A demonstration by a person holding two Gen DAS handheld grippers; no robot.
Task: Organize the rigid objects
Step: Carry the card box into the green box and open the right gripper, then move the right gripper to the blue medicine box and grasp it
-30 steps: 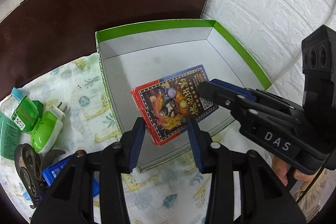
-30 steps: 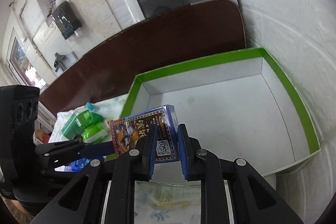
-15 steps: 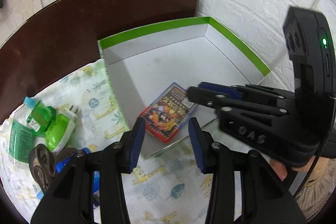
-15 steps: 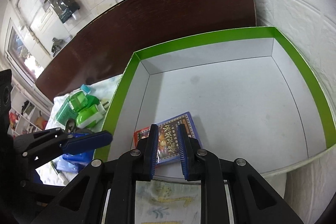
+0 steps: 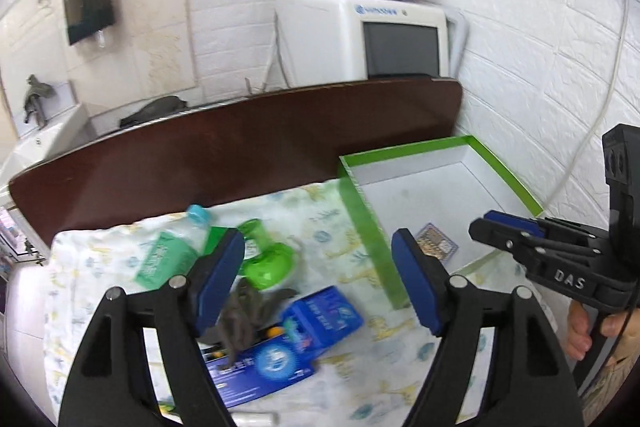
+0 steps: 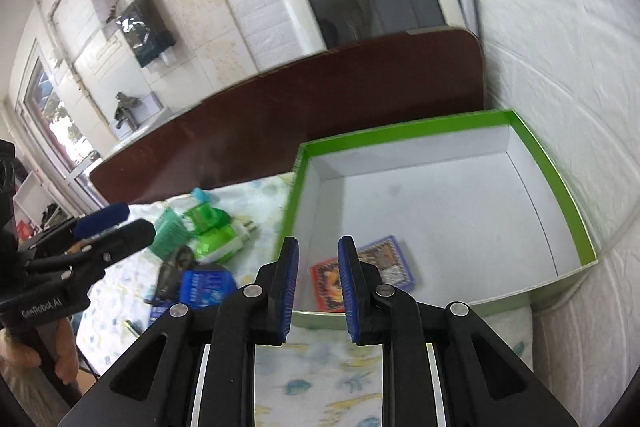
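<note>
1. At the left edge of the patterned cloth (image 5: 352, 235) a green bottle with a blue cap (image 5: 168, 255) lay on its side, its cap towards the dark wooden board (image 5: 240, 155) that closed off the far side of the table.
2. Just right of it lay a bright green plug-in device (image 6: 218, 239), its prongs pointing towards the box, touching or nearly touching the bottle (blur hid the seam).
3. Nearer the cloth's front edge lay a dark scissor-like tool (image 5: 244, 311), partly on top of a flat blue packet (image 5: 264, 363), with a smaller blue box (image 5: 324, 315) touching them on the right.
4. The left gripper (image 5: 318, 279) hung above this group with its jaws spreading wider and nothing between them.
5. A strip of bare cloth ran between the clutter and the left wall of the green-rimmed box (image 6: 552, 179), leaving room there.
6. The box sat at the cloth's right end, its right wall close against the white brick wall (image 5: 540, 67) and its far wall near the wooden board.
7. A card pack (image 6: 384, 267) lay flat inside, near the front left corner; the rest of the white floor was open.
8. The right gripper (image 6: 318, 279) was above the box's front wall, its jaws narrowly parted and opening slightly, gripping nothing (the pack lay below and beyond them).
</note>
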